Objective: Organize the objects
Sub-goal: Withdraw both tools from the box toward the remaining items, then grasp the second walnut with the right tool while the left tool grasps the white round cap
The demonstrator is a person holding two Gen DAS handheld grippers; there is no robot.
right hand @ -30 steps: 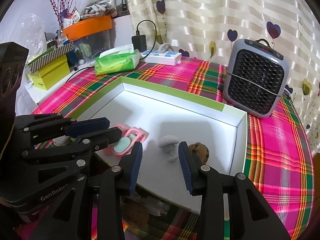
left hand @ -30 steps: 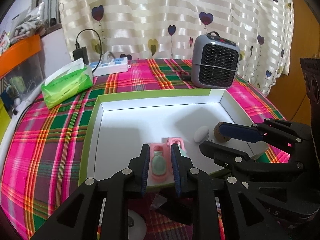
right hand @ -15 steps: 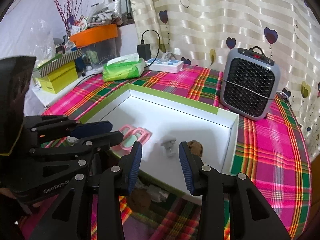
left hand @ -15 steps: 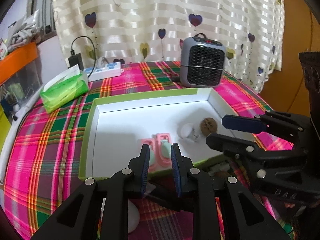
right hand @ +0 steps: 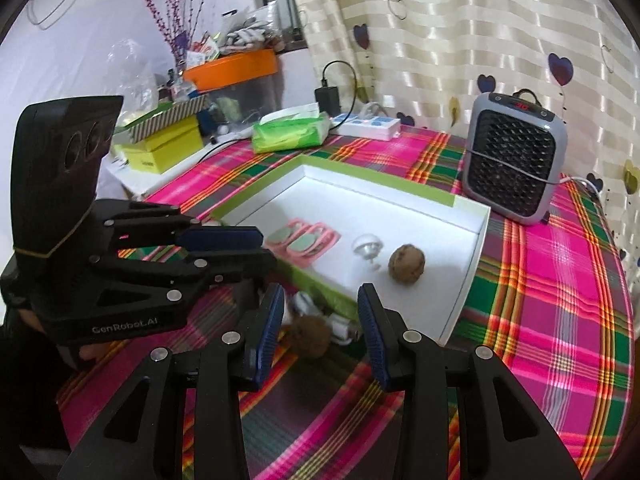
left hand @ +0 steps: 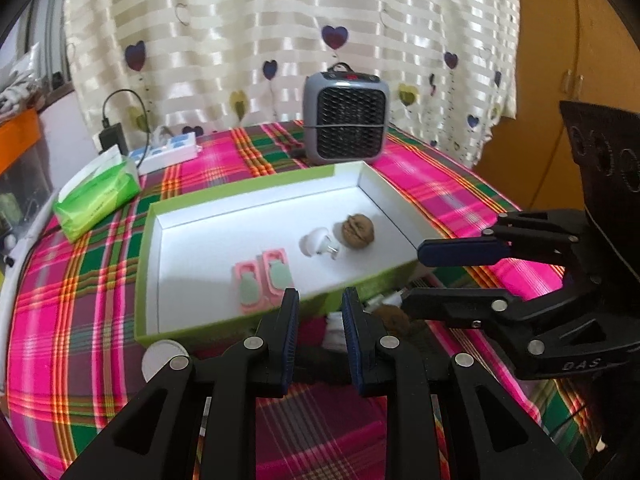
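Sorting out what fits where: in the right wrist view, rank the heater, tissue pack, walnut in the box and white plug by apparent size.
1. Heater
2. Tissue pack, though it lies farther away
3. Walnut and white plug: too alike to rank

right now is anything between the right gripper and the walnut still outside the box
Nothing visible. The walnut on the cloth lies just ahead of the open right gripper, roughly between its fingers. White pieces sit beside it against the box wall, close enough to get nudged. The left gripper is off to the side.
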